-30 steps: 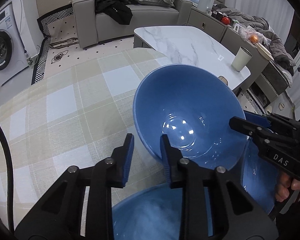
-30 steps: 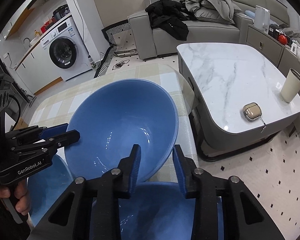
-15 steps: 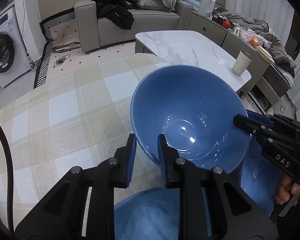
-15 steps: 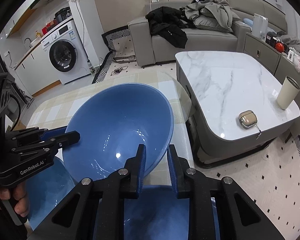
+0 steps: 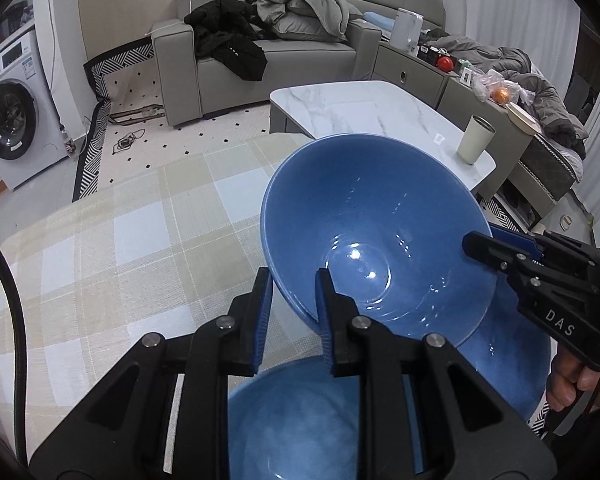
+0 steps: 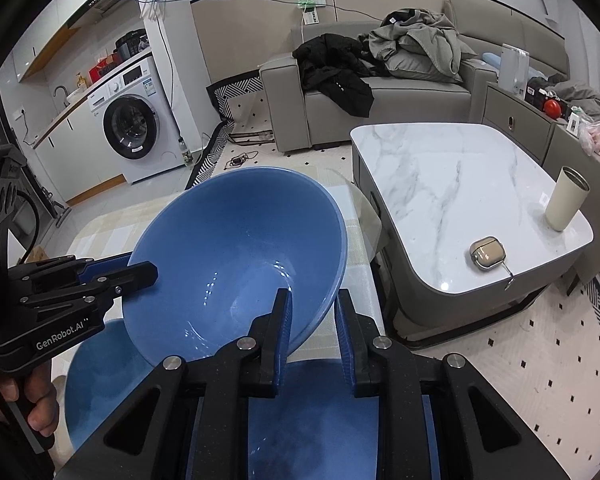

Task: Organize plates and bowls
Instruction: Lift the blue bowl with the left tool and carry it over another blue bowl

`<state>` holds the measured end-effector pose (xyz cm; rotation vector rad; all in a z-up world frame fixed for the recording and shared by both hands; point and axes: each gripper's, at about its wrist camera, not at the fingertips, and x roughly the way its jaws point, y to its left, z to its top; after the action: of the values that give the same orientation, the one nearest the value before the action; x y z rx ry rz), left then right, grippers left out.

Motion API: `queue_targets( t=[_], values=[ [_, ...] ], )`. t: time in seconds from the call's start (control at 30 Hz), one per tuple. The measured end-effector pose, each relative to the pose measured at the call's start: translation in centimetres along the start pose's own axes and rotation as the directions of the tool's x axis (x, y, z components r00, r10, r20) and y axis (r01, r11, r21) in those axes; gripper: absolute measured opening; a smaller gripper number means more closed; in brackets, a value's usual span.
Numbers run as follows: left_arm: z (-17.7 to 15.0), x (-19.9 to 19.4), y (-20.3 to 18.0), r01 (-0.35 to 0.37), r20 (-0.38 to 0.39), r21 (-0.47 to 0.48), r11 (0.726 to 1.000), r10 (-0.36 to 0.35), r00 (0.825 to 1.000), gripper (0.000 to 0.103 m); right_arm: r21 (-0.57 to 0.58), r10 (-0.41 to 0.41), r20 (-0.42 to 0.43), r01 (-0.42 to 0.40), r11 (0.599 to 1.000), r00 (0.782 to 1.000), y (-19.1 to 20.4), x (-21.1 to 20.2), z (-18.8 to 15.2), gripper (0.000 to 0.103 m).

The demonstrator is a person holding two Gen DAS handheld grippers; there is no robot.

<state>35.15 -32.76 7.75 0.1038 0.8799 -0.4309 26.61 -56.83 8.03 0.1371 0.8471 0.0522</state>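
A large blue bowl (image 5: 372, 232) hangs tilted above the checked tablecloth (image 5: 120, 260), held from both sides. My left gripper (image 5: 292, 304) is shut on its near-left rim. My right gripper (image 6: 314, 316) is shut on the opposite rim of the same bowl (image 6: 236, 240). Each gripper also shows in the other's view: the right gripper (image 5: 476, 242) at the bowl's right edge, the left gripper (image 6: 140, 270) at its left edge. Two more blue bowls sit on the table below: one (image 5: 292, 420) under my left fingers, another (image 5: 508, 360) beneath the right gripper.
A marble coffee table (image 6: 440, 184) stands close to the right with a cream cup (image 6: 566, 198) and a small tan case (image 6: 487, 258). A grey sofa (image 5: 300, 52) with piled clothes is at the back. A washing machine (image 6: 132, 128) stands far left.
The right gripper's fingers closed onto the bowl's rim. Both grippers rose with the bowl, which now hangs higher above the two bowls on the table.
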Motion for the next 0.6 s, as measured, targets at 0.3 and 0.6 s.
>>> queue_targets(
  t=[0.3, 0.6],
  values=[
    [-0.4, -4.4, -0.9, 0.009, 0.048, 0.008, 1.0, -0.01, 0.999, 0.019, 0.001, 0.008, 0.07, -0.008, 1.0, 0.997, 0.9, -3.8, -0.4, 0.022],
    [-1.5, -9.3, -1.6, 0.019, 0.095, 0.029, 0.999, -0.021, 0.995, 0.019, 0.005, 0.005, 0.142, -0.006, 1.0, 0.99, 2.9, -8.0, -1.4, 0.022]
  ],
)
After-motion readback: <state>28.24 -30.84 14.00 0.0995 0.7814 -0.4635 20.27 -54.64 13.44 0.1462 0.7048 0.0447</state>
